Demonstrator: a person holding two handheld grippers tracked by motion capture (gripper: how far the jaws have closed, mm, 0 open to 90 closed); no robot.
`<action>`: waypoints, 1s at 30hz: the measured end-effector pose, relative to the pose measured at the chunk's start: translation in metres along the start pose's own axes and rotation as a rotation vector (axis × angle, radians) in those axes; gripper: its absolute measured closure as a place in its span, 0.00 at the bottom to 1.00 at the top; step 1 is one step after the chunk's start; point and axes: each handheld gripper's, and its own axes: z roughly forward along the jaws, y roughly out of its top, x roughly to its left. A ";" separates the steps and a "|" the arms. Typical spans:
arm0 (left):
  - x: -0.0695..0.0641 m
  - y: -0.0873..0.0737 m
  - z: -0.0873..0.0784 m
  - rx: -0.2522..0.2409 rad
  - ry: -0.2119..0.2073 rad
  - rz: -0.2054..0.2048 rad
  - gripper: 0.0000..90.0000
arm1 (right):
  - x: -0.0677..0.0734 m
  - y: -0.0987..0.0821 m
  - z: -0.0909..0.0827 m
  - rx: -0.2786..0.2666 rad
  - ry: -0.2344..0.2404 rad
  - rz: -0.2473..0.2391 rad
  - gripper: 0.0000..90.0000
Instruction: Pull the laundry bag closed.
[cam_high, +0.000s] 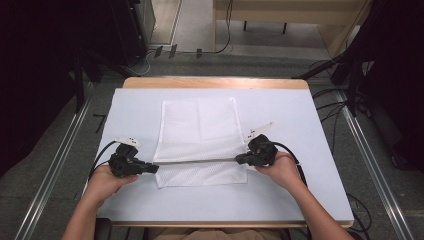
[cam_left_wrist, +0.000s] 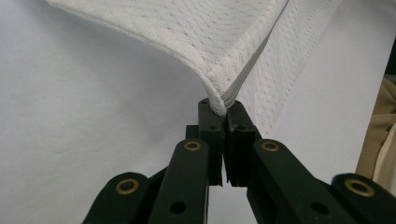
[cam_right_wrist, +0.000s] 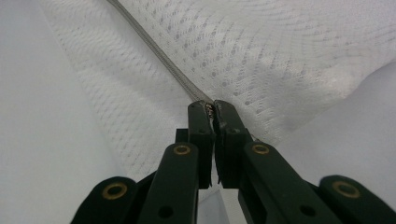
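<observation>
Both claws pinching cloth (cam_high: 200, 131) edge

Looking forward and down from above the table's (cam_high: 320, 150) near edge. Riding close behind each pair of black jaws, peering along them at the white mesh cloth (cam_high: 199, 131) (cam_left_wrist: 210, 42) (cam_right_wrist: 280, 56). Sharing that cloth's raised fold across all three.

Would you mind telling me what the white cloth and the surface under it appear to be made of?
The white cloth looks like a knitted synthetic mesh, matte: rows of tiny holes show in both gripper views, with a grey hemmed edge. The table cover seems a smooth, pale sheet, perhaps paper or plastic; it is hard to tell. The table's far rim looks like light wood.
</observation>
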 end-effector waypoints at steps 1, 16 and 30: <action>0.000 0.000 0.000 0.000 0.000 0.001 0.98 | 0.000 -0.001 0.000 -0.003 0.004 -0.003 0.98; 0.002 0.000 0.001 -0.032 0.016 0.005 0.78 | 0.002 -0.001 -0.002 -0.037 0.012 0.020 0.90; 0.004 0.001 -0.010 -0.160 0.077 -0.009 0.48 | -0.005 -0.005 -0.021 -0.167 -0.072 0.042 0.56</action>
